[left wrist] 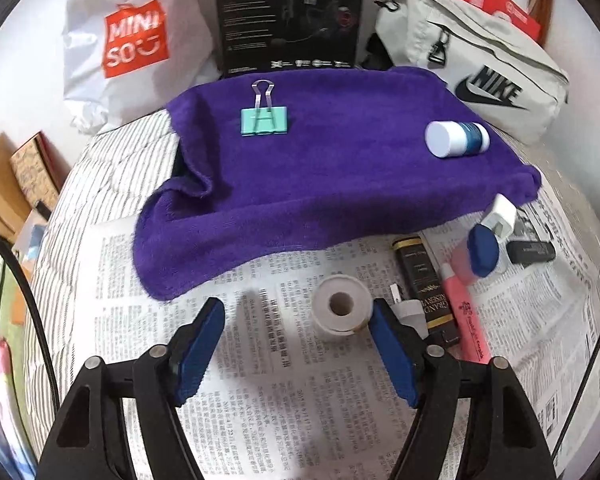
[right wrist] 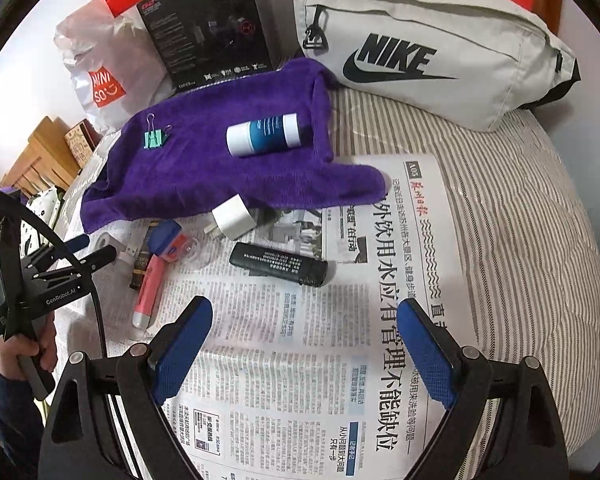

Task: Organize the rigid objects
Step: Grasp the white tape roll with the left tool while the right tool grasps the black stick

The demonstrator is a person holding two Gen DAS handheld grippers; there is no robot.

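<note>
A purple towel (left wrist: 320, 168) lies on the bed with a green binder clip (left wrist: 264, 119) and a white-and-blue bottle (left wrist: 456, 138) on it. On the newspaper (left wrist: 260, 360) below lie a white tape roll (left wrist: 341, 306), a black-gold box (left wrist: 422, 284), a pink highlighter (left wrist: 466, 312), a blue-lidded round case (left wrist: 482, 250), a white charger plug (left wrist: 500, 214) and a black stick (left wrist: 530, 251). My left gripper (left wrist: 298, 344) is open and empty, just in front of the tape roll. My right gripper (right wrist: 304, 344) is open and empty over the newspaper (right wrist: 340, 360), short of the black stick (right wrist: 278, 264).
A grey Nike bag (right wrist: 432, 44), a black headset box (right wrist: 208, 28) and a white Miniso bag (left wrist: 132, 40) stand behind the towel (right wrist: 220, 160). The striped bedding (right wrist: 520, 240) falls away on the right. The left gripper's body and the hand holding it (right wrist: 40, 296) show at the right view's left edge.
</note>
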